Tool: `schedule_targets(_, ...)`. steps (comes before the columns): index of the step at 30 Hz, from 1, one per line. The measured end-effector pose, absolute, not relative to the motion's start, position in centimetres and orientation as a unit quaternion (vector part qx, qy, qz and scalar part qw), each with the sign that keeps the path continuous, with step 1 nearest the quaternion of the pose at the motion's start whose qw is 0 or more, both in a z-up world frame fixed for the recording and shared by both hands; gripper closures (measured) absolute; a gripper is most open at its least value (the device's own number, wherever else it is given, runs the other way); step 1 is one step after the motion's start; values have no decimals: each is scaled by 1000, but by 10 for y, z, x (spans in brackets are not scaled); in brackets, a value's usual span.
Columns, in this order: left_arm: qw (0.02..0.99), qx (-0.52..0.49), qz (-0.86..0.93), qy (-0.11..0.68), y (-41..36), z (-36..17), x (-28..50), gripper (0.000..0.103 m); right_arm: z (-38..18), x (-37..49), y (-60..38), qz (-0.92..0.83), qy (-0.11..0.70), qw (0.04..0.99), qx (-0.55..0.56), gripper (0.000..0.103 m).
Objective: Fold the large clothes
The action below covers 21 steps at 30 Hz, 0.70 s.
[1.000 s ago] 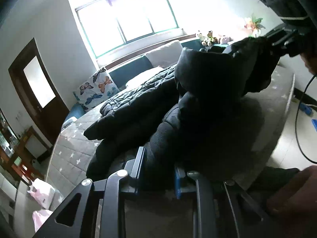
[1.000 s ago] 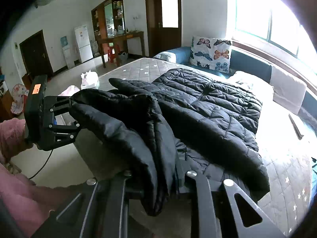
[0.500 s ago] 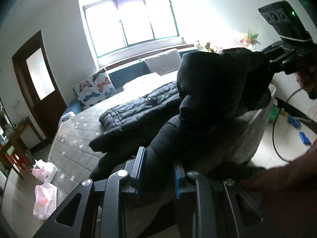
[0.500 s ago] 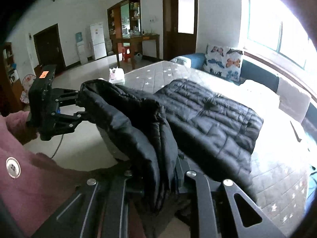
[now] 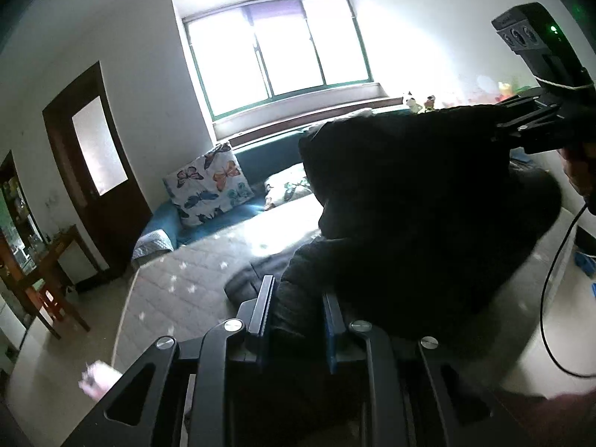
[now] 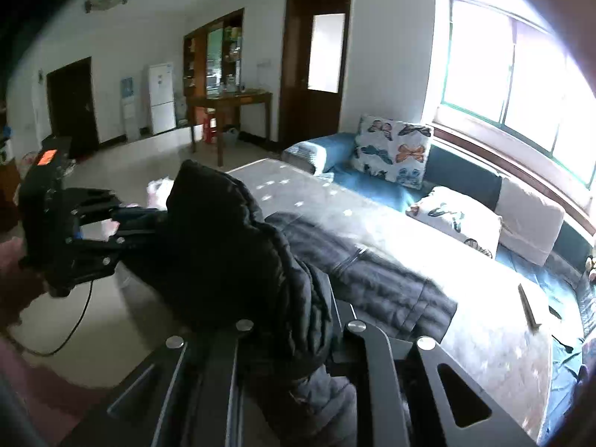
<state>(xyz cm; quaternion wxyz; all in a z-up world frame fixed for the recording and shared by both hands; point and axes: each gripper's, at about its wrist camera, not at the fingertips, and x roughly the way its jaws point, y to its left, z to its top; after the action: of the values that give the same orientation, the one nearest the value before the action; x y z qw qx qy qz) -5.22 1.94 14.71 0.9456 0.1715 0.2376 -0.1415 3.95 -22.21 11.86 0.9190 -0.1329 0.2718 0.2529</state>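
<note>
Jacket (image 6: 238,246), 1 large black quilted puffer with stitched channels and a soft, bulky drape, hung lifted between 2 grippers at the near edge of the bed (image 6: 495,335), while its flatter far part lay spread on the mattress. The left gripper (image 5: 298,309), of black metal with blue-edged flat fingers, had its jaws narrowed on a thick fold of the padded fabric. The right gripper (image 6: 294,320), of the same angular black build with round silver screws, likewise had its jaws pressed onto a bunched ridge of the jacket. The bed was covered by 1 pale grey quilted sheet dotted with small white stars. At its far side stood 1 plump square butterfly pillow (image 6: 393,154) against a blue cushioned bench, with 1 flatter white printed pillow (image 6: 456,218) to the right and 1 plain white bolster (image 6: 529,223) beyond it. Far left, 1 wooden desk (image 6: 231,100) stood near 1 white fridge (image 6: 162,97).
</note>
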Motion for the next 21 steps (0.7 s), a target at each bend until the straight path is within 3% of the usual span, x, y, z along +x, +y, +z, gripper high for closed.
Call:
schedule_targets(10,932,183,-108,292,3,149,108,81,104,209,-220,221,332,911,-108,86)
schedule_targets(21,899,161,-98,395,-10,82,243,82,6,314,-245,182,422,888,-31,86)
